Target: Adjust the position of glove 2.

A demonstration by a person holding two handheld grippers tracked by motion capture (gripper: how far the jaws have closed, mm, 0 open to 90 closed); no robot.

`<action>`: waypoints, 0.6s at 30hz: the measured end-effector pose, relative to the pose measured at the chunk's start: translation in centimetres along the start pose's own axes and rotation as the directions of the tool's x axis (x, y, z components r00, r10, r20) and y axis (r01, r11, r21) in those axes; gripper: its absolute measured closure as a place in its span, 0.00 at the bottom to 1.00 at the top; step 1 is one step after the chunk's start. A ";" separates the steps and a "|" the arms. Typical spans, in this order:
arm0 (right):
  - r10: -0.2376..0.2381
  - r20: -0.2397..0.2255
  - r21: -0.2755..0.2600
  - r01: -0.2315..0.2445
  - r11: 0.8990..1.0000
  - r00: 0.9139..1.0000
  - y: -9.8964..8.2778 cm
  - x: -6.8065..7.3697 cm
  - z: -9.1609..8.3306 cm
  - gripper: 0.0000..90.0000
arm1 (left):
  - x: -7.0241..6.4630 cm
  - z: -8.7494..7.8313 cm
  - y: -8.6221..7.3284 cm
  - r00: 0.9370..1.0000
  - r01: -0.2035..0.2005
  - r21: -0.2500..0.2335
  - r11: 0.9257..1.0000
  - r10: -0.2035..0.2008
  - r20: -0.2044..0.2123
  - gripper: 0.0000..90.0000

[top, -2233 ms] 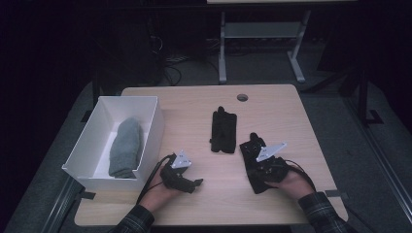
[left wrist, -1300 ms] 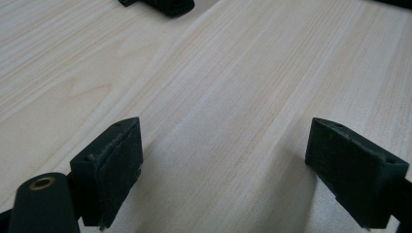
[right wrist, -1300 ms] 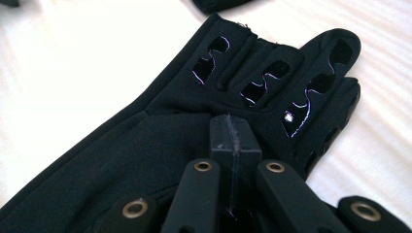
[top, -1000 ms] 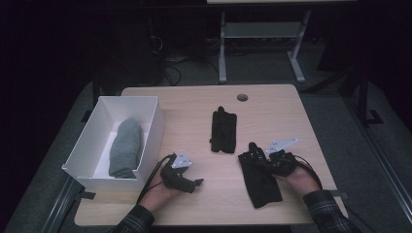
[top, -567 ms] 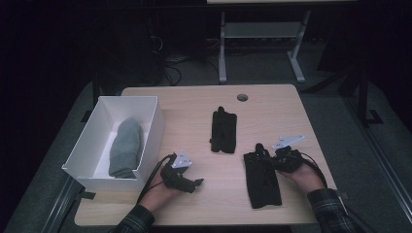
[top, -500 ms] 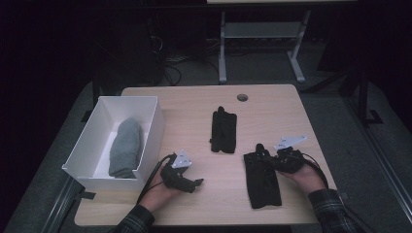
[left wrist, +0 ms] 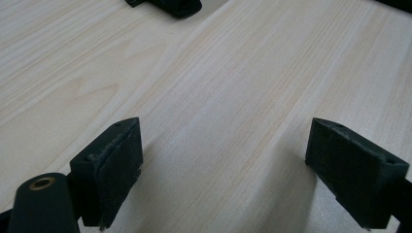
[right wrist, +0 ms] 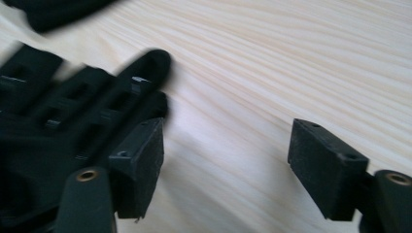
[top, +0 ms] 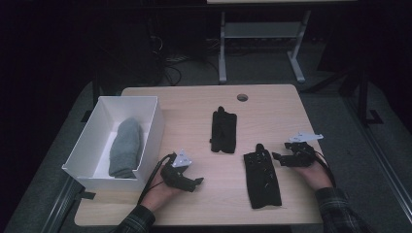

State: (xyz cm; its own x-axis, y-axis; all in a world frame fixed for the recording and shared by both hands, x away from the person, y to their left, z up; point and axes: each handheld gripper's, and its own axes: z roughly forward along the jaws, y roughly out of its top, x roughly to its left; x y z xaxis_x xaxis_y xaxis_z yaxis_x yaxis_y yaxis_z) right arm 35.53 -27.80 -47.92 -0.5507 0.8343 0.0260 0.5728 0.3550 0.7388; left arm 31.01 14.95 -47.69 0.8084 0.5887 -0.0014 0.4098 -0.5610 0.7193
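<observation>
Two black gloves lie flat on a pale wooden worktop (top: 272, 111), both hand-held grippers spread and empty.

Largest first: the white box (top: 145, 104) at the worktop's left edge holds a folded grey cloth (top: 125, 146). One black glove (top: 262, 175) lies near the front, just beside the right hand-held gripper (top: 278, 158), whose jaws gape over bare wood; the other glove (top: 223, 130) lies nearer the middle. The left hand-held gripper (top: 197, 182) rests near the box, jaws wide apart.
</observation>
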 end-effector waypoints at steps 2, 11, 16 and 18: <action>0.003 0.011 -0.002 -0.003 1.000 1.000 -0.2 -0.3 0.1 0.31 | -0.1 0.1 0.3 1.000 0.006 0.017 1.000 -0.006 -0.005 0.15; 0.035 0.029 0.010 -0.036 0.999 0.999 -0.3 -0.9 0.1 0.24 | 0.8 0.2 3.4 1.000 0.010 0.004 1.000 -0.010 0.006 0.49; 0.042 0.033 0.015 -0.043 0.999 0.999 -0.3 -0.9 0.1 0.22 | 1.8 1.1 5.0 0.999 0.033 0.017 0.999 -0.033 0.024 0.82; 0.044 0.033 0.016 -0.044 0.999 0.998 -0.3 -0.9 0.1 0.22 | 2.5 1.9 6.4 0.998 0.038 0.028 0.999 -0.039 0.044 0.94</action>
State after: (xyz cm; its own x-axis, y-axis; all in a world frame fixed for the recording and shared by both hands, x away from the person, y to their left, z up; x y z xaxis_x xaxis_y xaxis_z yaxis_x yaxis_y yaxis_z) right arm 35.95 -28.56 -48.22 -0.5045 0.8627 0.0356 0.6062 0.3245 0.7261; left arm 36.44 11.78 -44.40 0.8093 0.5843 -0.0600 0.4519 -0.5541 0.6991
